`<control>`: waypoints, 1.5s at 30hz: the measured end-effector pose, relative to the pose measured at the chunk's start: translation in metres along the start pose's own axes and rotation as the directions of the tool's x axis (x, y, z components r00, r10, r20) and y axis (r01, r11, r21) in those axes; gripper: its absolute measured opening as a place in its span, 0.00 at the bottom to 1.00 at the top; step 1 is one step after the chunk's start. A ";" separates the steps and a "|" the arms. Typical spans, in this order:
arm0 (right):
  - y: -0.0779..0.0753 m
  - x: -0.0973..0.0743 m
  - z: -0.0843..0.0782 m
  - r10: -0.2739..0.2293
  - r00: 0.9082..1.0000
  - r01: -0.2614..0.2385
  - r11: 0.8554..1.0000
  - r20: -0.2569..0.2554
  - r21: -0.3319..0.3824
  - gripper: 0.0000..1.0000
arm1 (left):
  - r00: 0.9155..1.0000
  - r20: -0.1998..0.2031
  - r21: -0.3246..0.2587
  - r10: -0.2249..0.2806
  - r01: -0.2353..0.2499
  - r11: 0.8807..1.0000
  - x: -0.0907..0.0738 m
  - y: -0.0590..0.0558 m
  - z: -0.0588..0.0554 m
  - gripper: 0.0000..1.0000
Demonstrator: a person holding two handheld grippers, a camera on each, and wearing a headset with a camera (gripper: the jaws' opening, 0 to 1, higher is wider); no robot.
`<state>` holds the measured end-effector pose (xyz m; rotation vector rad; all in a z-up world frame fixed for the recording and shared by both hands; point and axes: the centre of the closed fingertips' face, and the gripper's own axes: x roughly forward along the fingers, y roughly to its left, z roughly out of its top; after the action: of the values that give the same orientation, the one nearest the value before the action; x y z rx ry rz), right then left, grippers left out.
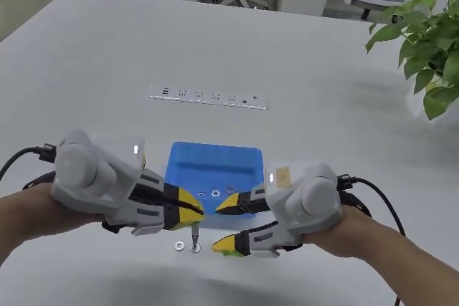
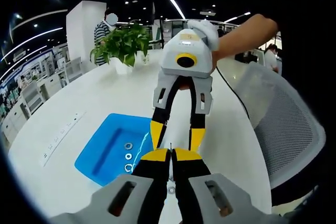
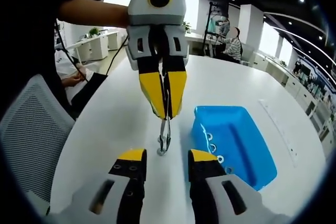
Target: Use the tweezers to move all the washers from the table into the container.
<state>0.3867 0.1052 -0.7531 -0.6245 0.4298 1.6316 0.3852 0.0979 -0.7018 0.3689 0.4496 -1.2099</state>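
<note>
Left hand pose: the left hand comes in from the left edge, low over the table. It holds the left gripper about level, with the jaws pointing right.
Right hand pose: the right hand comes in from the right and holds the right gripper pointing left. The two grippers face each other almost tip to tip.
Left fingers: pressed together on the tweezers, which hang down from the yellow tips to the table.
Right fingers: spread apart with nothing between them. The tweezers stand just in front of the gap.
Loose washers: two lie on the table below the left fingertips, at the tweezers' points and beside the lower right finger.
Container: a blue tray just behind both pairs of fingertips. Three collected washers lie near its front wall.
Hard to make out: in the right gripper view a ring sits at the tweezers' points, but I cannot tell if it is pinched or only lying there. The top of the tweezers is hidden inside the left jaws. Most of each hand is covered by its gripper's grey body.
Farther from the fingers: a white power strip lies beyond the container, and a green plant is cut off at the right edge.
</note>
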 end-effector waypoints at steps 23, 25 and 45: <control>0.002 0.030 0.000 0.083 0.995 -0.088 0.991 -0.056 -0.102 0.13 | 1.000 -0.003 -0.002 -0.003 0.003 1.000 -0.001 0.001 -0.002 0.05; 0.002 0.031 0.001 0.087 0.995 -0.093 0.990 -0.057 -0.104 0.13 | 1.000 -0.003 -0.001 -0.004 0.004 1.000 -0.002 0.001 -0.003 0.05; 0.005 0.037 0.000 0.113 0.992 -0.117 0.991 -0.056 -0.062 0.10 | 1.000 -0.005 -0.002 -0.003 0.003 1.000 -0.002 0.001 -0.002 0.05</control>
<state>0.3792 0.1331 -0.7762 -0.7038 0.4599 1.7475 0.3852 0.1006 -0.7028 0.3703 0.4560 -1.2116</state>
